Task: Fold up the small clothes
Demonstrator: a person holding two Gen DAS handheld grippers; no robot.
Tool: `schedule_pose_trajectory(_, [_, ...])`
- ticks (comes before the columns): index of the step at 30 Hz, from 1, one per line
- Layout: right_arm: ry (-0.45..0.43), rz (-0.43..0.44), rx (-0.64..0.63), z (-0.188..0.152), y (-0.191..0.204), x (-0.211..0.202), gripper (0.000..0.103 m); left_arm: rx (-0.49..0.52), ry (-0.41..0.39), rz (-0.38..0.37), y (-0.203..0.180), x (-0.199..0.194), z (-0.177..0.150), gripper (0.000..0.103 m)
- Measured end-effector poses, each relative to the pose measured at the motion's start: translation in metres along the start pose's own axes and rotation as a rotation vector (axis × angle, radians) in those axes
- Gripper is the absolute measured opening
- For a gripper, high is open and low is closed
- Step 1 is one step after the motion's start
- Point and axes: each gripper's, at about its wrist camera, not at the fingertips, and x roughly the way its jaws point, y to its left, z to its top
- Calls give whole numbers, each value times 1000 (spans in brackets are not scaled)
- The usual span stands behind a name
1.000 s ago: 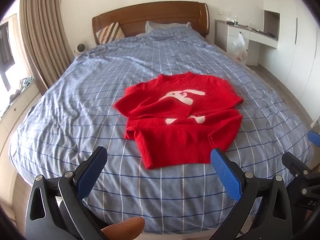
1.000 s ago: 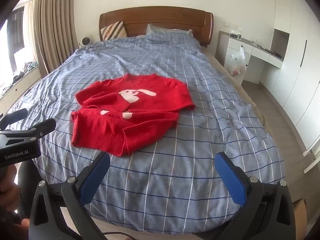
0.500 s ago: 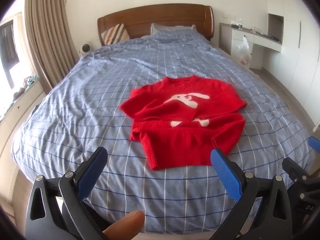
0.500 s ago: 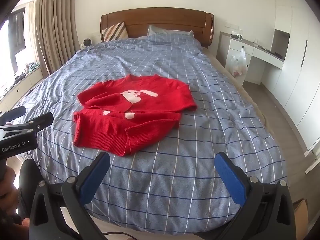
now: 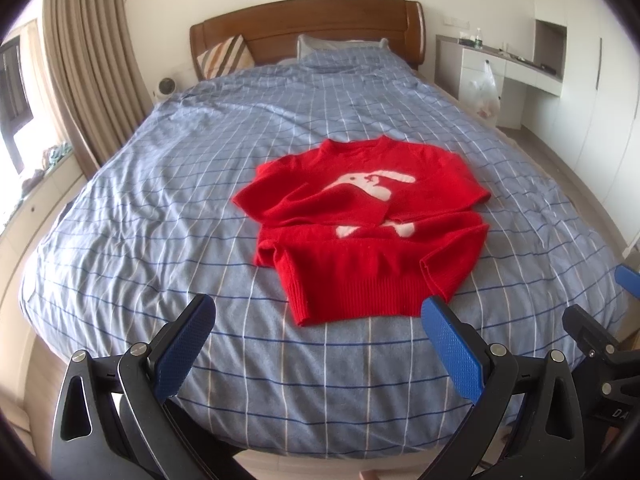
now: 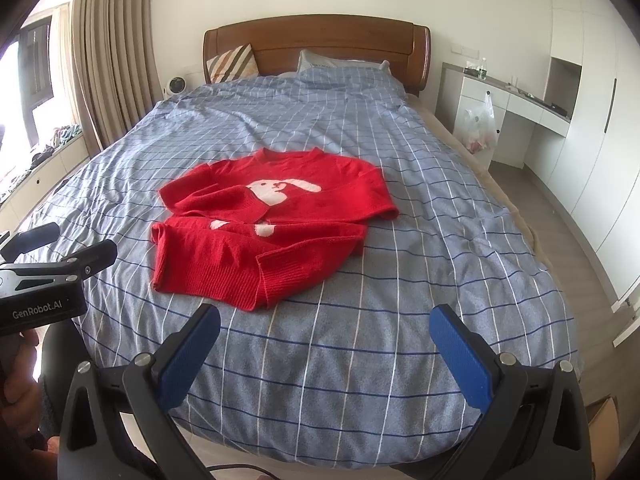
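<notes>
From the foot of the bed, the small red knitted sweater with a white rabbit on the chest [image 5: 366, 226] lies on the blue checked duvet [image 5: 160, 216], a little right of the middle, neck toward the brown wooden headboard [image 5: 316, 24] and ribbed hem toward the near edge. Both sleeves are already folded across the body; the right cuff overlaps the hem corner.

Over the last second both views have drawn back and risen slightly: the sweater sits farther from the blue pads than it did, and more of the duvet shows in front of it. The garment itself has not shifted, and no fold has been added.

The left gripper [image 5: 320, 342] hangs over the near edge of the bed, spread wide and holding nothing. The right gripper [image 6: 324, 346] is likewise spread wide and empty, well apart from the cloth.

I take this as a pause after the sleeve folds. The hem-to-neck fold looks still to be done, though the fisheye bend makes the lie of the lower edge hard to judge.
</notes>
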Motion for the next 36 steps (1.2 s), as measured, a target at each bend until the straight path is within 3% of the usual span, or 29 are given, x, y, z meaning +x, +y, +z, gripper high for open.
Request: schedule_pose_trajectory(36, [15,6,0,-5,3,5,103,2,28,-4,4,4,-2,103])
